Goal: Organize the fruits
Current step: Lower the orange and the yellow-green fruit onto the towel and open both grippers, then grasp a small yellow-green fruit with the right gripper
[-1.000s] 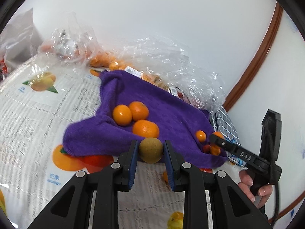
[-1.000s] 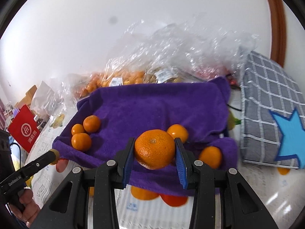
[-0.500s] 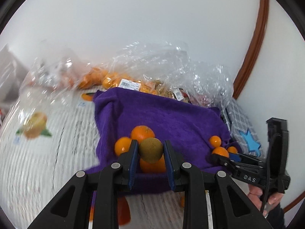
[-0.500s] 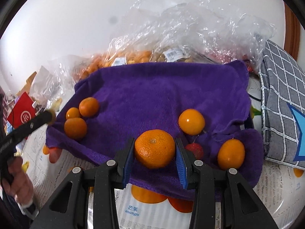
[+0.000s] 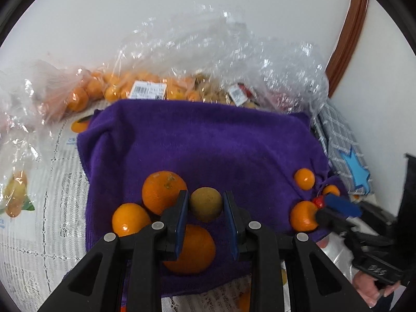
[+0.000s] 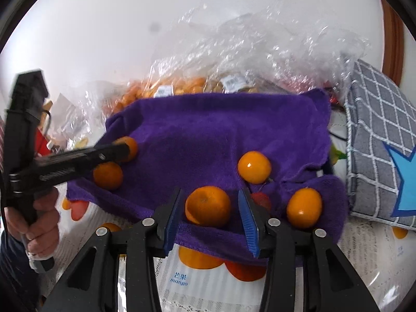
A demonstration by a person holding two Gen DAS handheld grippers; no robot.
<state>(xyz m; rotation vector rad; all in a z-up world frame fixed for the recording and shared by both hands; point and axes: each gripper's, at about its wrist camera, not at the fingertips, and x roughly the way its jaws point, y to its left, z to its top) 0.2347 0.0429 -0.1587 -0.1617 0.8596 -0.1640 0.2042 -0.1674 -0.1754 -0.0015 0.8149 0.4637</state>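
My left tool [image 5: 205,209] pinches a brownish-green fruit [image 5: 206,204] above the purple towel [image 5: 208,143] near three oranges, while my right tool [image 6: 209,214] stands spread around an orange [image 6: 208,206] resting on the towel's near edge.

A home, by the look of it: a table under a fruit-printed tablecloth [image 6: 179,280], shop-labelled plastic bags of fruit [image 5: 156,88] against a plain white wall [image 5: 156,26], a checked grey cushion [image 6: 377,143], brown wooden trim [image 5: 345,39].
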